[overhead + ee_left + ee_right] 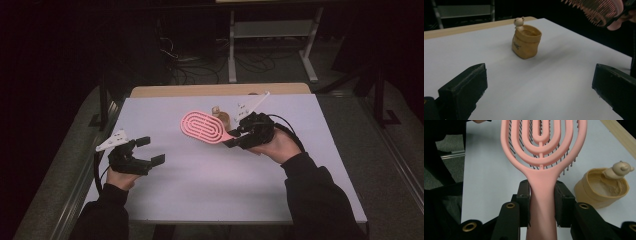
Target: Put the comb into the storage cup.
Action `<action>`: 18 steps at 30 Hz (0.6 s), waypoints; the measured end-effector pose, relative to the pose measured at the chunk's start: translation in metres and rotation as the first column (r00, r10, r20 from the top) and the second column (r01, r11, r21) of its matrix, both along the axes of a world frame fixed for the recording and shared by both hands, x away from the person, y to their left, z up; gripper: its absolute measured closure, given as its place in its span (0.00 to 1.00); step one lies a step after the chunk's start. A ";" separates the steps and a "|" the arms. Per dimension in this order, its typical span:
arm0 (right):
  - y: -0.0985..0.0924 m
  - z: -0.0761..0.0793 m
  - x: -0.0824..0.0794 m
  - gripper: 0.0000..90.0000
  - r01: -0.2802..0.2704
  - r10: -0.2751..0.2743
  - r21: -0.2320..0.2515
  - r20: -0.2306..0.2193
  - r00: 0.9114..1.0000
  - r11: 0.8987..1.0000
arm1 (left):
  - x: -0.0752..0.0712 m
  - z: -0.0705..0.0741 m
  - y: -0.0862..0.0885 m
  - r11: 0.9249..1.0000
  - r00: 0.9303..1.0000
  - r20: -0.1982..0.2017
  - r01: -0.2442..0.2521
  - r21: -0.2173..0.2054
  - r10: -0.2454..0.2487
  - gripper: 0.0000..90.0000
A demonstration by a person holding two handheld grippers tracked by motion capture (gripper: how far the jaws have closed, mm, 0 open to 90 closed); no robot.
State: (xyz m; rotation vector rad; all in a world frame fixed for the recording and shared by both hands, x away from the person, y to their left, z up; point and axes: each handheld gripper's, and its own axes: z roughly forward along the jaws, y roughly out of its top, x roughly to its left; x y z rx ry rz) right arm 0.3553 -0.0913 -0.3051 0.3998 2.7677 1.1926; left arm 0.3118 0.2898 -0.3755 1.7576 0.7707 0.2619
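I hold the right gripper (234, 137) raised right of centre, its jaws clamped on the handle of a pink oval vented plastic hairbrush (202, 127), which slants up and left, clear of the white tabletop (210, 190). My left gripper (149, 151) sits at the near left, jaws wide apart with nothing between them. A small tan pouch-shaped cup with a bear figure on its rim (526, 43) stands upright beyond the brush, towards the far edge. Open surface surrounds both hands. The brush's bristles (596, 12) point downward.
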 end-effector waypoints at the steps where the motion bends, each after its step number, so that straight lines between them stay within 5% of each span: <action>1: 0.001 0.001 -0.001 0.76 0.000 0.000 0.003 0.003 1.000 1.000 | 0.001 0.002 -0.002 1.000 1.000 -0.001 0.003 -0.011 -0.003 0.00; 8: 0.002 0.007 -0.004 0.76 -0.005 0.004 0.041 0.025 1.000 0.999 | 0.009 0.014 -0.006 0.995 0.999 -0.036 0.018 -0.100 -0.022 0.00; 18: 0.011 0.010 -0.006 0.76 -0.017 0.014 0.067 0.051 0.999 0.998 | 0.012 0.028 -0.022 0.992 0.997 -0.035 0.066 -0.107 -0.070 0.00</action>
